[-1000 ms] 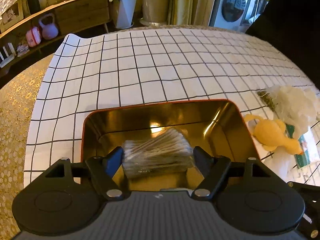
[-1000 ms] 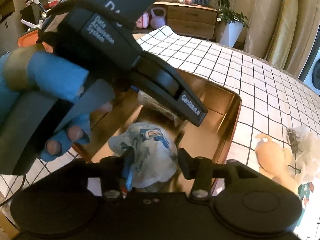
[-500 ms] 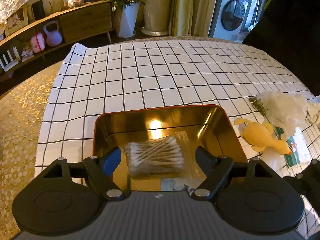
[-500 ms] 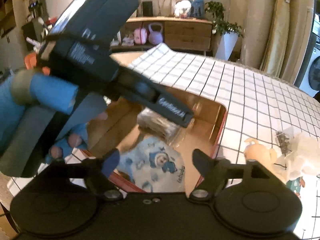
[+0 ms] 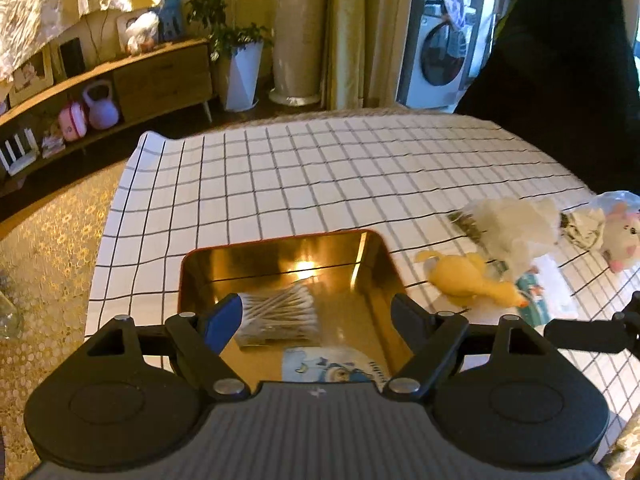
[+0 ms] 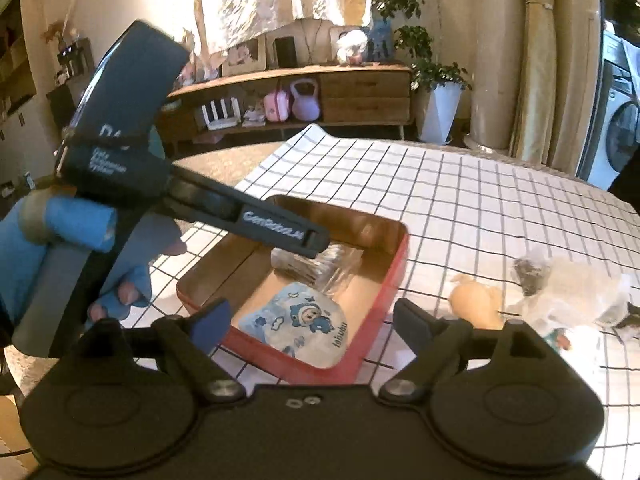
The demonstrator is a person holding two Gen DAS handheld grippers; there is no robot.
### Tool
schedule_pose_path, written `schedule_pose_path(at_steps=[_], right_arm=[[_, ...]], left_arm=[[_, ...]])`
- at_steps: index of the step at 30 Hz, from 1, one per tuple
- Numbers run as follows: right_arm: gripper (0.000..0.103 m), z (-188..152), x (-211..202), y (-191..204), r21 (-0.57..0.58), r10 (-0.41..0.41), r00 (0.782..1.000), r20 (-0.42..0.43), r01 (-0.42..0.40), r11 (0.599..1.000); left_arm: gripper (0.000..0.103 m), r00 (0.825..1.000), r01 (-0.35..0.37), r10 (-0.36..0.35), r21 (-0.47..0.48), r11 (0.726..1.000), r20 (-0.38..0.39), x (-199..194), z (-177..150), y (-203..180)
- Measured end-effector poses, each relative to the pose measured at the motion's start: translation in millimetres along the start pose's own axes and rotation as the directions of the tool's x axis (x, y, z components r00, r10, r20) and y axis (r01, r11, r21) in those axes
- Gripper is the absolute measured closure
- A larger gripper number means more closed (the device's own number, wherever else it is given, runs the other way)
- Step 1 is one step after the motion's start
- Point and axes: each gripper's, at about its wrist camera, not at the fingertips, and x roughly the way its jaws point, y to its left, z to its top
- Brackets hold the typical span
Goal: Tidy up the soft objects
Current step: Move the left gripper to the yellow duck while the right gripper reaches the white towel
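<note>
A red tin with a gold inside [image 5: 372, 240] [image 6: 396, 264] sits on the checked cloth. In it lie a pack of cotton swabs [image 5: 280, 312] [image 6: 316, 260] and a blue-and-white printed soft pack [image 5: 332, 366] [image 6: 298, 324]. My left gripper [image 5: 318, 316] is open and empty above the tin's near edge. My right gripper [image 6: 310, 320] is open and empty, raised above the blue pack. A yellow plush duck [image 5: 468, 278] [image 6: 476, 302] lies right of the tin, beside a white fluffy item [image 5: 516, 228] [image 6: 576, 292].
A white-and-pink plush [image 5: 620, 236] and a small printed pack [image 5: 548, 292] lie at the far right. The left gripper body and gloved hand [image 6: 120, 208] fill the left of the right wrist view. A sideboard [image 5: 120, 80] stands beyond the table.
My right gripper has opened, let go of the blue pack in the tin and lifted away. My left gripper has risen and pulled back from the cotton swabs.
</note>
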Motion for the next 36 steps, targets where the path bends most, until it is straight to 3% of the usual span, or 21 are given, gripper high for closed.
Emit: schedule_pose_path(at_steps=[7, 16, 19, 25, 31, 36], right_arm=[[0.009, -7.7, -44.9, -26.5, 0.074, -0.027, 0.998, 0.051, 0.023, 0.997], [0.006, -32.9, -98.2, -74.6, 0.139, -0.101, 0.990, 0.097, 0.087, 0.986], [0.005, -43.3, -107.3, -87.2, 0.141, -0.128, 0.987, 0.095, 0.114, 0.984], [0.005, -59.4, -119.7, -114.3, 0.166, -0.174, 0.981, 0.091, 0.158, 0.974], [0.005, -67.1, -119.2, -143.7, 0.200, -0.204, 0.976, 0.082, 0.184, 0.962], [0.005, -56.8, -111.9, -167.6, 0.247, -0.224, 0.971, 0.080, 0.198, 0.948]], left_arm=[[0.021, 0.996, 0.041, -0.044, 0.042, 0.998, 0.075, -32.5, -4.5, -35.1], [0.017, 0.989, 0.109, -0.114, 0.058, 0.992, 0.092, -43.0, -11.7, -77.4], [0.010, 0.986, 0.134, -0.139, 0.062, 0.989, 0.090, -40.8, -16.4, -91.5], [0.006, 0.979, 0.179, -0.185, 0.079, 0.981, 0.083, -31.1, -29.2, -117.7], [0.003, 0.983, 0.172, -0.178, 0.101, 0.980, 0.054, -10.0, -37.4, -138.7], [0.003, 0.986, 0.155, -0.159, 0.062, 0.986, 0.053, 8.1, -33.7, -141.6]])
